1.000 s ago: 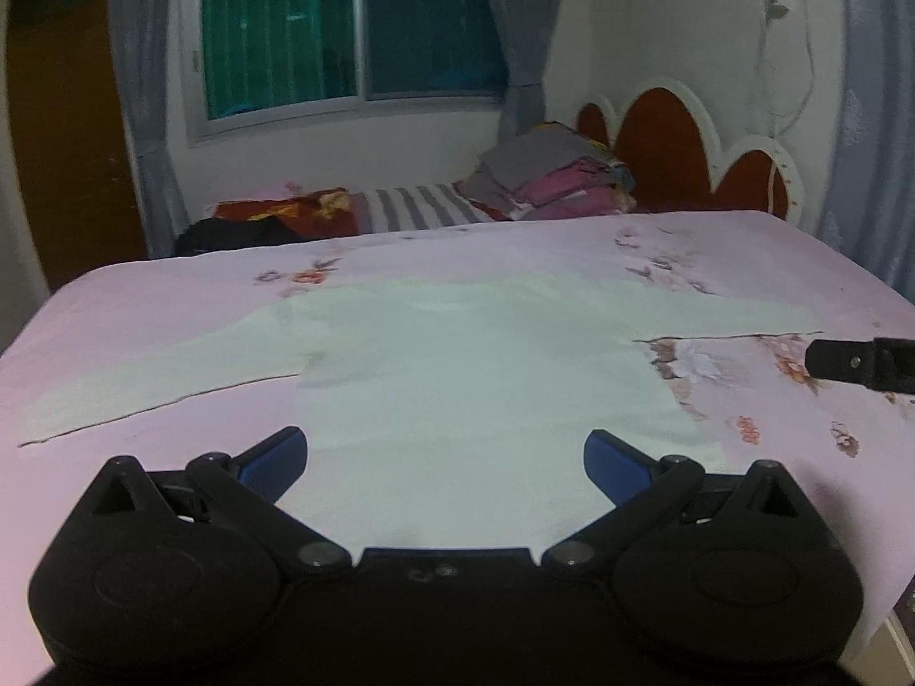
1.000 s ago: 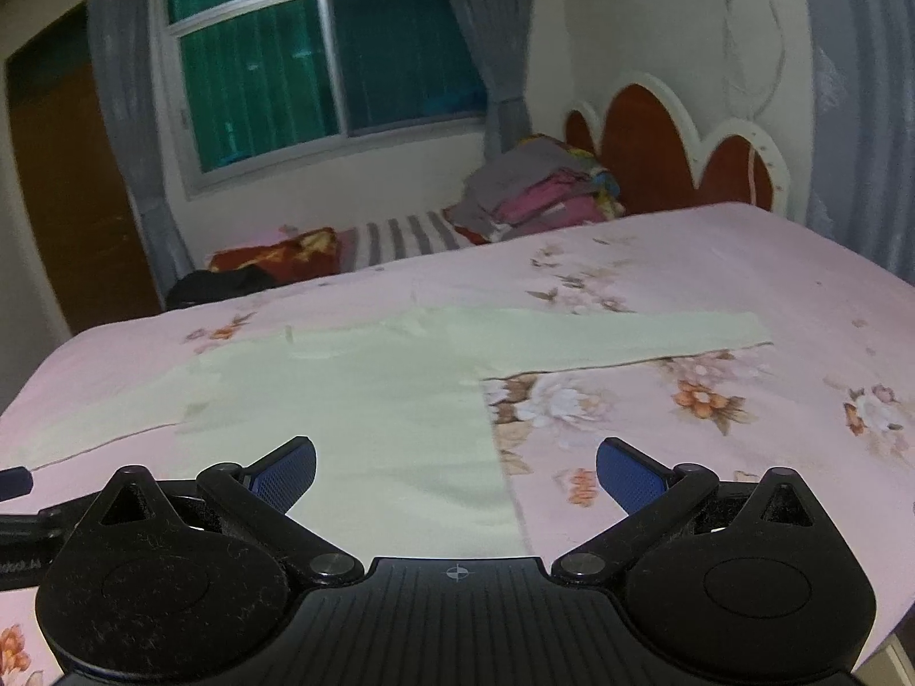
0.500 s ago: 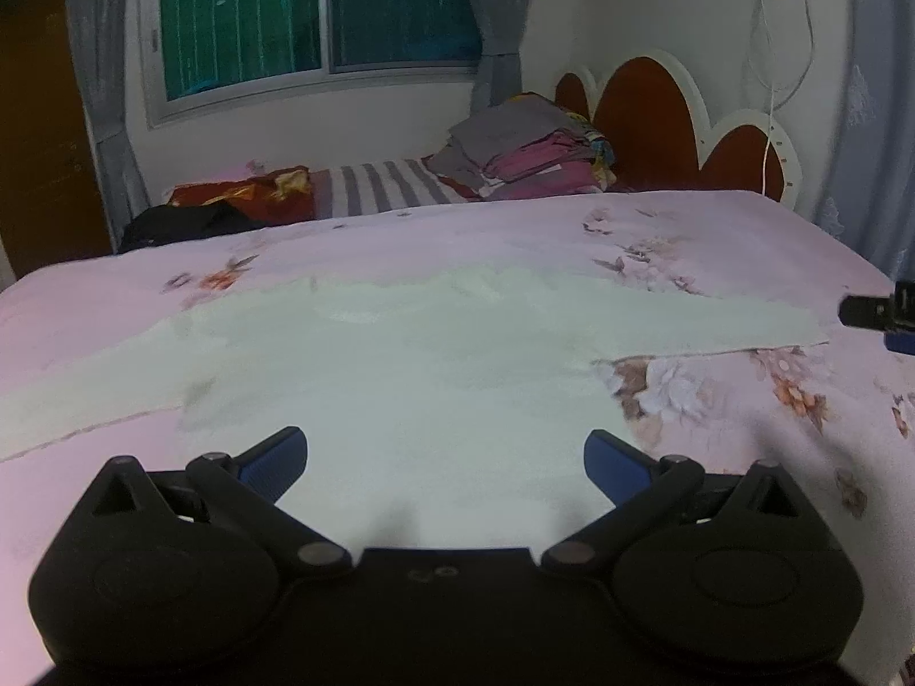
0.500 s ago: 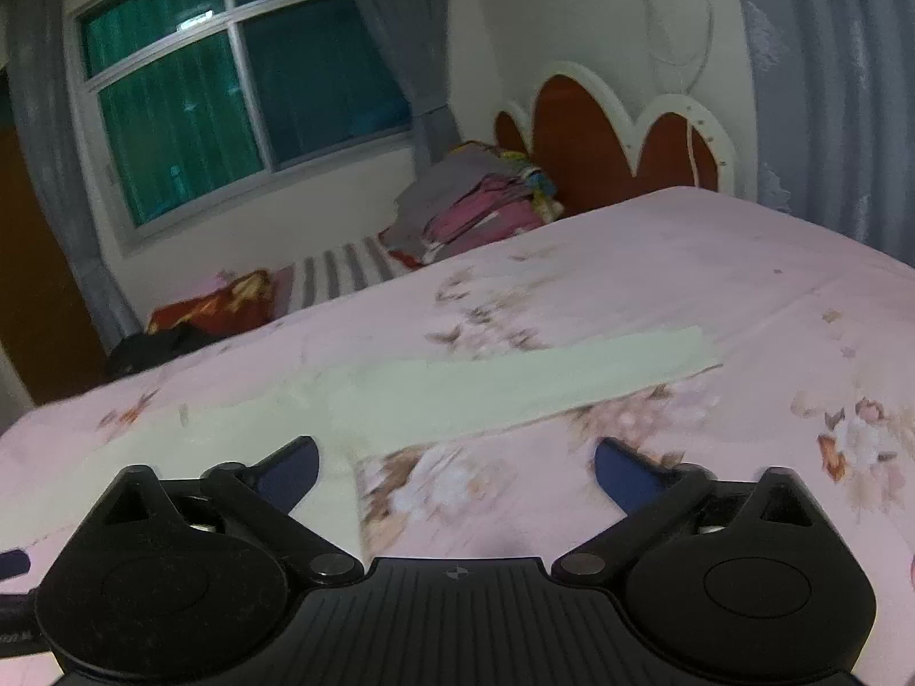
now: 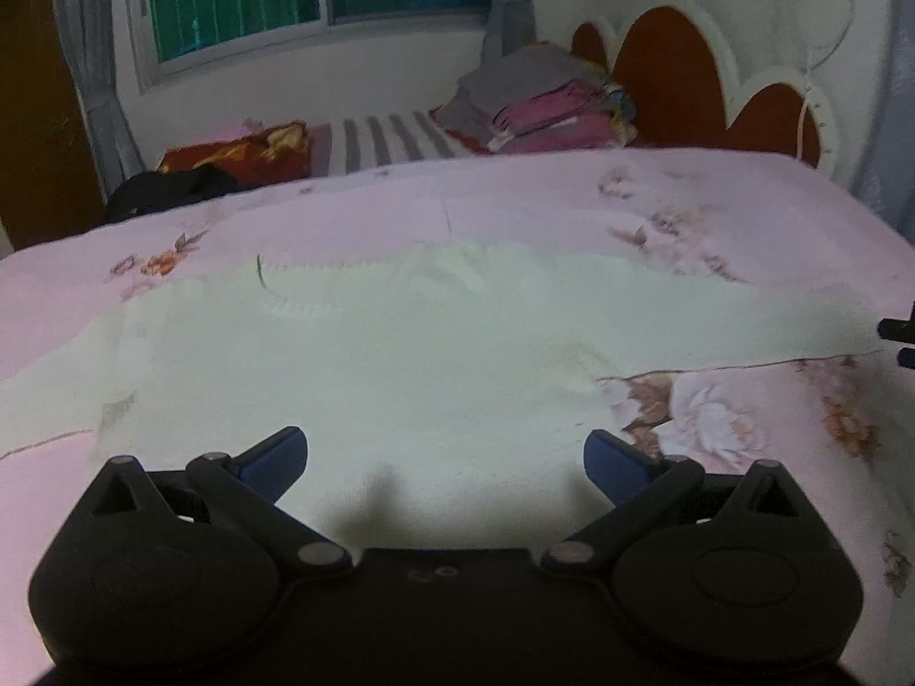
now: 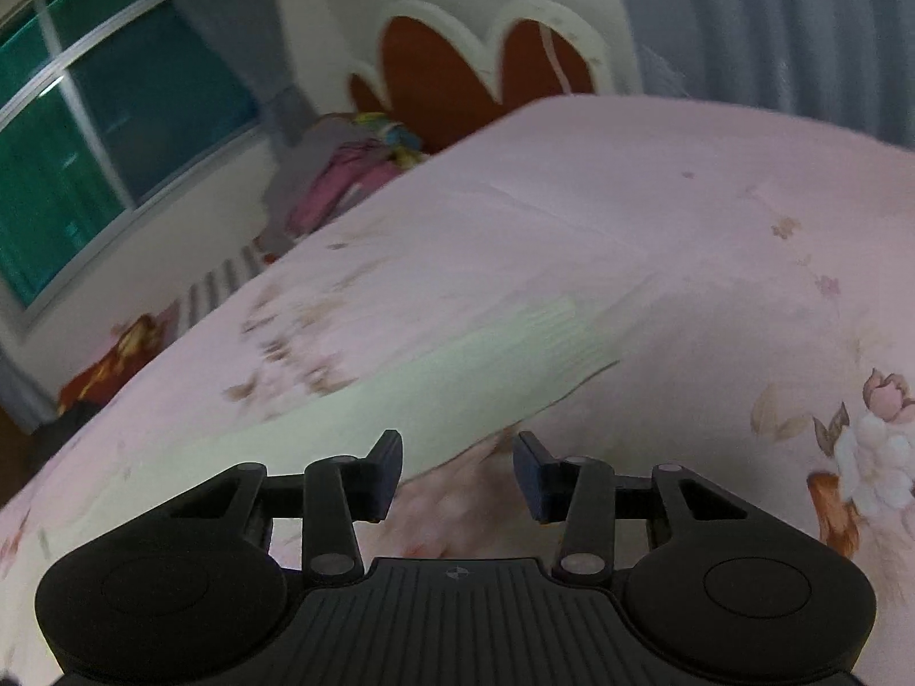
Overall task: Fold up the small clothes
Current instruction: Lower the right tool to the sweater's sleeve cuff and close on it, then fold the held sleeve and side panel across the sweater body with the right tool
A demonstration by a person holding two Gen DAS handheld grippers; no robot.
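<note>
1. The pale green shirt (image 5: pixel 366 366) lies flat and spread on the pink flowered bedsheet (image 5: pixel 572 211), with both sleeves stretched out to the sides. In the right wrist view only the right sleeve (image 6: pixel 486 366) shows, somewhat blurred, with its ribbed cuff (image 6: pixel 557 323) at the far end.

2. The left gripper (image 5: pixel 445 460) hangs over the lower part of the shirt body, with its blue pads (image 5: pixel 274 460) wide apart and nothing between them.

3. The right gripper (image 6: pixel 456 471) is low over the near edge of the right sleeve. Its fingers are partly closed, but a clear gap remains between them and they hold no cloth. In the left wrist view only its tip (image 5: pixel 899 337) shows, at the picture edge just beside the sleeve end.

4. I judge the shirt to be thin, light and very soft. It will not keep any shape when lifted and will sag and wrinkle, so one layer may slip out of a shallow pinch.

5. A good place to take hold is probably the sleeve near the cuff, where the ribbed hem is a little thicker, with the pads going under the edge of the cloth.

6. The sleeve's lower edge is straight and lies free on the sheet, so it is easy to reach.

7. The sheet around the shirt gives much open room. The pile of clothes (image 5: pixel 543 103) and the headboard (image 5: pixel 680 80) are well apart at the far side.
</note>
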